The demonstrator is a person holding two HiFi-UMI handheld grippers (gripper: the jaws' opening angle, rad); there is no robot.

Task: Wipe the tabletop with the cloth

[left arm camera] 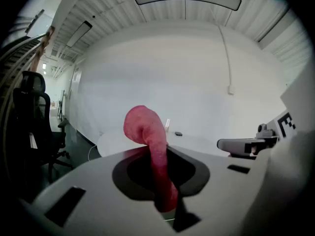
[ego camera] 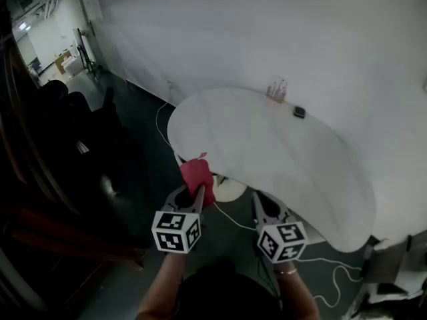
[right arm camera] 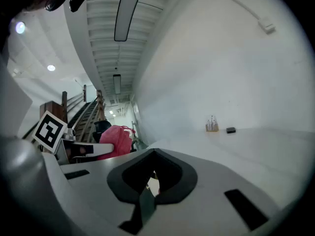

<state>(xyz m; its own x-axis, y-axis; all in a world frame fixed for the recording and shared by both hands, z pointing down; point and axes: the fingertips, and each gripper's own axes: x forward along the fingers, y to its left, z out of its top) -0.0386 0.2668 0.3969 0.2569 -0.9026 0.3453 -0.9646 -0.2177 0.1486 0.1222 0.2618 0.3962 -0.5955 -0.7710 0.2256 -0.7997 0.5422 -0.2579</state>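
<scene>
The cloth [ego camera: 197, 179] is pinched in the left gripper [ego camera: 198, 192] and held clear of the tabletop [ego camera: 267, 145], near its front edge. The right gripper [ego camera: 261, 207] is pressed together, empty. Wiping is judged not yet begun; the whole surface is left to do.

cloth [ego camera: 197, 177]: pinkish red, plain | tabletop [ego camera: 267, 149]: white, plain | left gripper [ego camera: 192, 195]: grey jaws, cube white with black square markers | right gripper [ego camera: 262, 202]: same grey, same black-on-white cube | small object [ego camera: 299, 112]: black | wall [ego camera: 267, 32]: white | floor [ego camera: 143, 135]: dark grey
</scene>
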